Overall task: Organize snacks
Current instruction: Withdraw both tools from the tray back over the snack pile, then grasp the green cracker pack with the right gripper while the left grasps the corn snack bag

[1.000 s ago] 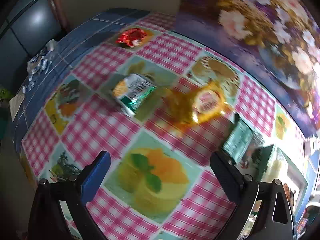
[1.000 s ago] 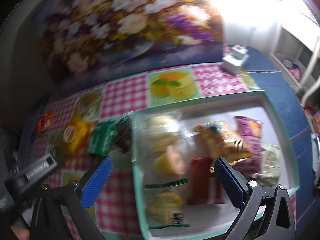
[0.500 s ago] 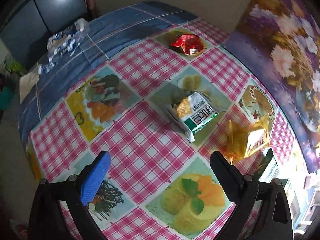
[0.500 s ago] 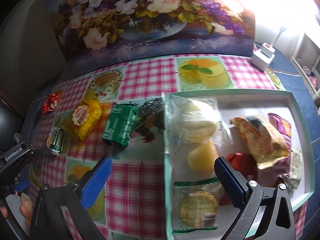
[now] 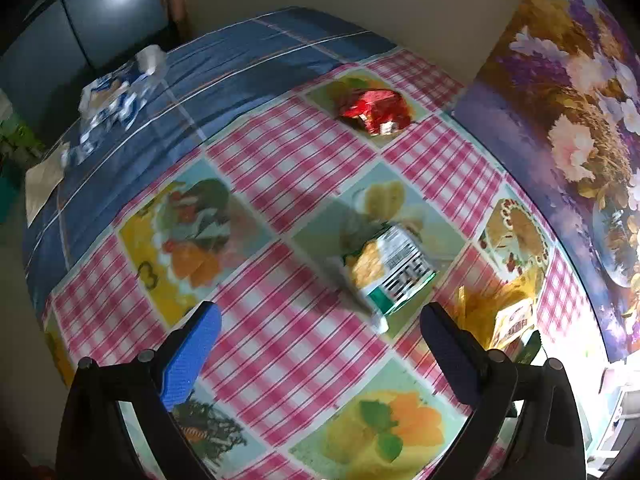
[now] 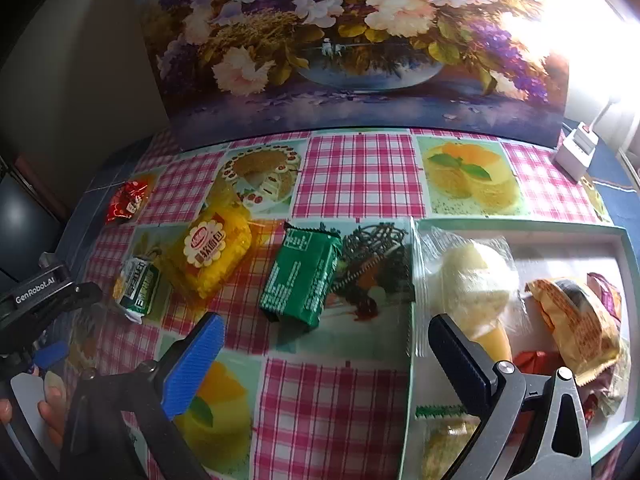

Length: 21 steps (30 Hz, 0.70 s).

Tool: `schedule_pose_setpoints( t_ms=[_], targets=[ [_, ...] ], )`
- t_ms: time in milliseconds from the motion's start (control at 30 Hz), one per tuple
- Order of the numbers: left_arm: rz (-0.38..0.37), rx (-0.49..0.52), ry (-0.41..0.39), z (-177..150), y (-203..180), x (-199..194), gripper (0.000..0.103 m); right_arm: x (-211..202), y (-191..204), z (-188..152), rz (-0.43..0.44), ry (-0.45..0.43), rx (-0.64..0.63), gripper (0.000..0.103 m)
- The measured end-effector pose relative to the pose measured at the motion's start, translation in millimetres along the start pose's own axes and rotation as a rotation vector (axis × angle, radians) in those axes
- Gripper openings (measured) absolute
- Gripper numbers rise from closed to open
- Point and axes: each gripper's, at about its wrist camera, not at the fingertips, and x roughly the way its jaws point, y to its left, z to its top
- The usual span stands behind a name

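Snacks lie scattered on the checked desk (image 6: 360, 168): a green foil packet (image 6: 300, 276) at centre frame, a yellow wrapped bun (image 6: 212, 252) to its left, a small green-and-white pack (image 5: 384, 268) further left, and a red crinkled wrapper (image 5: 374, 110) at the upper centre of the left view. At the right of the right view, a pale green tray (image 6: 520, 226) holds a clear-bagged bun (image 6: 468, 276) and an orange bag (image 6: 576, 328). Left tongs (image 5: 320, 328) are spread wide, empty, hovering before the green-and-white pack. Right tongs (image 6: 324, 334) are likewise spread, empty, below the green packet.
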Motion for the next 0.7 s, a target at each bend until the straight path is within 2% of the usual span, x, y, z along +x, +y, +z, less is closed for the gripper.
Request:
schedule_pose_setpoints(
  t_ms=[367, 500, 700],
  targets=[
    [0.0, 0.199, -0.018, 12, -36, 19, 0.1, 23, 12, 13, 0.036, -0.007, -0.007, 0.103],
    [0.037, 0.26, -0.022, 13, -43, 29, 0.1, 34, 18, 12, 0.036, 0.006, -0.013, 0.103],
    [0.055, 0.328, -0.024, 12, -55, 42, 0.1, 49, 25, 10, 0.027, 0.015, -0.038, 0.102]
  ],
)
